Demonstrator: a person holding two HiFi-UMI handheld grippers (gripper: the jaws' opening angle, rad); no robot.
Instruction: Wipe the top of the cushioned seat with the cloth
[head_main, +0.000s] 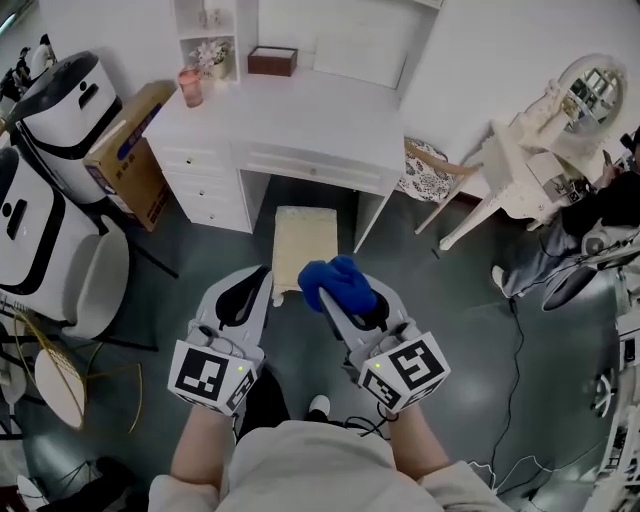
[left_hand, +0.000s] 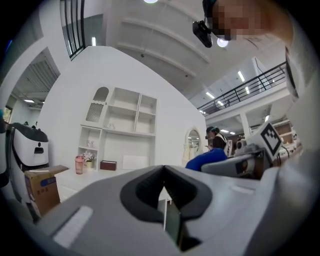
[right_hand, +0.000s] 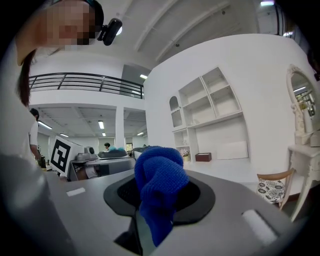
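Fingers (right_hand: 227, 220) of the right gripper (head_main: 342, 306) are pressed together on a bunched blue cloth (right_hand: 159, 185), which bulges out above the tips in a loose knot. The left gripper (head_main: 250, 290) has its fingers (left_hand: 100, 220) closed to a thin slit with nothing between them. In the head view both grippers are side by side at lower centre. The cushioned seat (head_main: 303, 245), a cream-topped stool, stands on the dark floor (head_main: 470, 330) just above them in the frame, in front of the kneehole of the white worktop (head_main: 300, 125). The cloth overlaps the seat's lower right corner in the picture. Both gripper views look out level at the wall and shelves, though, so the cloth appears to be held well above the cushion and not on it. The step in hand looks like the approach: the cloth is gripped, and wiping is not yet begun. The next move calls for tipping the right gripper downward and lowering it until the cloth's free bulge, not the hard tips, meets the cushion top. It then has to sweep across the whole top, edge to edge. The left gripper has only to keep out of the way.
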